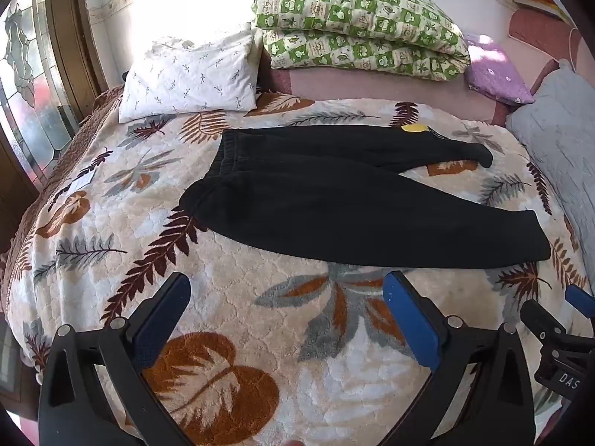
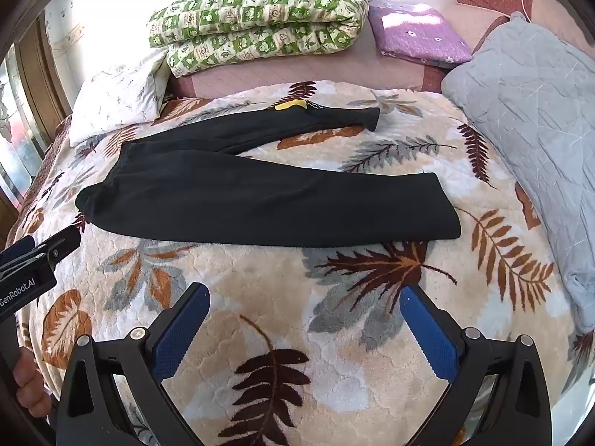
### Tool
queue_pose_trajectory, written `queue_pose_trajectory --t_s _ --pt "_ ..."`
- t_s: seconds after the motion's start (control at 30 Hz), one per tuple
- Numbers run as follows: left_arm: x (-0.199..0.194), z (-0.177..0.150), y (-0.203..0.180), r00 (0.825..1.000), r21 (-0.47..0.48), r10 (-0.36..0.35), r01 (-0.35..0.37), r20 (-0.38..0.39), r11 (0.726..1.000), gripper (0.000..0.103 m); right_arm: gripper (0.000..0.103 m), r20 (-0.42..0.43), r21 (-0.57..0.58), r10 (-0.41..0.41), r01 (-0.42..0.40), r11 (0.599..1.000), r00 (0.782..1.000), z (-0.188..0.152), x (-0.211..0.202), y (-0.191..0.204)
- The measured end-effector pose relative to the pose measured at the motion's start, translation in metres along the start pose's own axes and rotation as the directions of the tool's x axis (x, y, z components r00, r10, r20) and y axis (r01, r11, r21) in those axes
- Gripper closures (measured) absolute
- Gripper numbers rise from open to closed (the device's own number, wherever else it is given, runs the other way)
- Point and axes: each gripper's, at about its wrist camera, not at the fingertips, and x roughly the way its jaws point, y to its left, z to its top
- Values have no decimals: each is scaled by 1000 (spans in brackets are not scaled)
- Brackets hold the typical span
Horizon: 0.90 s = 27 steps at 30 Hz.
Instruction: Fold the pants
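Black pants [image 1: 334, 193] lie flat on the leaf-patterned blanket [image 1: 230, 297], waistband to the left, two legs spread to the right. A yellow tag [image 1: 414, 128] shows on the far leg. They also show in the right wrist view [image 2: 267, 200]. My left gripper [image 1: 286, 290] is open and empty, hovering over the blanket in front of the near leg. My right gripper [image 2: 305, 301] is open and empty, in front of the near leg's cuff [image 2: 444, 204]. The right gripper's side [image 1: 557, 334] shows at the left view's right edge.
A white pillow [image 1: 189, 78] and a green patterned folded quilt [image 1: 357, 26] lie at the bed's far side. A purple cushion [image 2: 416, 33] and a grey pillow [image 2: 528, 119] lie at the right. A window [image 1: 26, 85] is at the left.
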Motion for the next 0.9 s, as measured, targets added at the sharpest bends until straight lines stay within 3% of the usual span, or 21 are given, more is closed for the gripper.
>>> queue_pose_trajectory --t_s 0.43,0.9 --pt "4 -11 12 999 -31 11 -13 -52 999 0 0 9 13 1 -1 1000 1000 1 -5 -6" --pt "1 -14 26 998 -64 20 -24 -56 998 0 0 28 -14 -16 16 1000 999 -3 -16 4"
